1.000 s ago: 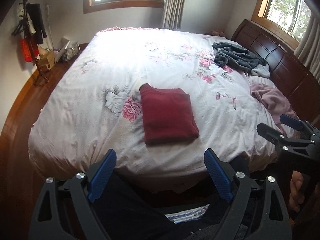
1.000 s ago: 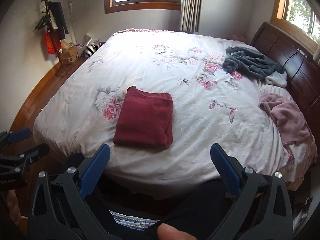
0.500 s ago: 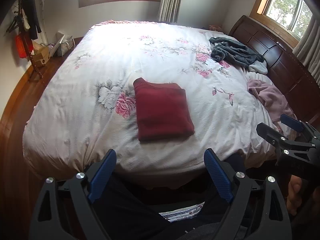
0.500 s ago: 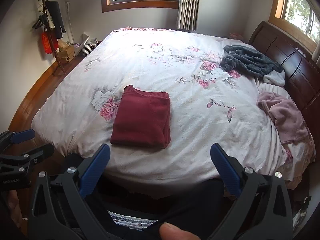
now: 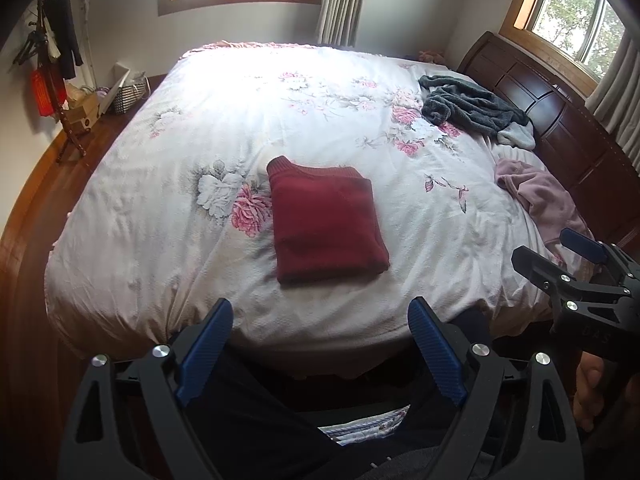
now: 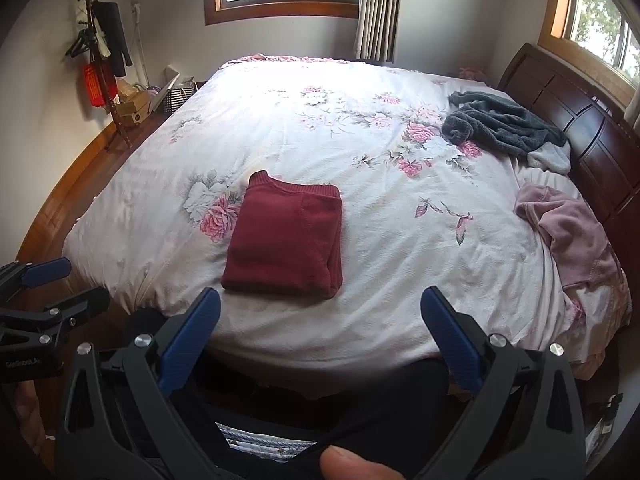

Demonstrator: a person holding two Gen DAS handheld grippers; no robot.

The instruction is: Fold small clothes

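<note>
Red sweater (image 5: 326,222): folded, at bed (image 5: 160,208) centre, twelve o'clock of both withdrawn grippers; jaws wide, empty; fold complete.

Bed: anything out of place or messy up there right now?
The red sweater is folded neatly. The grey garment and pink garment lie crumpled by the headboard, unfolded. Nothing spilled or damaged.

Both grippers are black frames. The left gripper (image 5: 320,322) and right gripper (image 6: 320,312) carry ribbed blue pads (image 5: 206,354) and silver screws (image 5: 479,348). The person wears dark trousers (image 5: 256,420).
</note>
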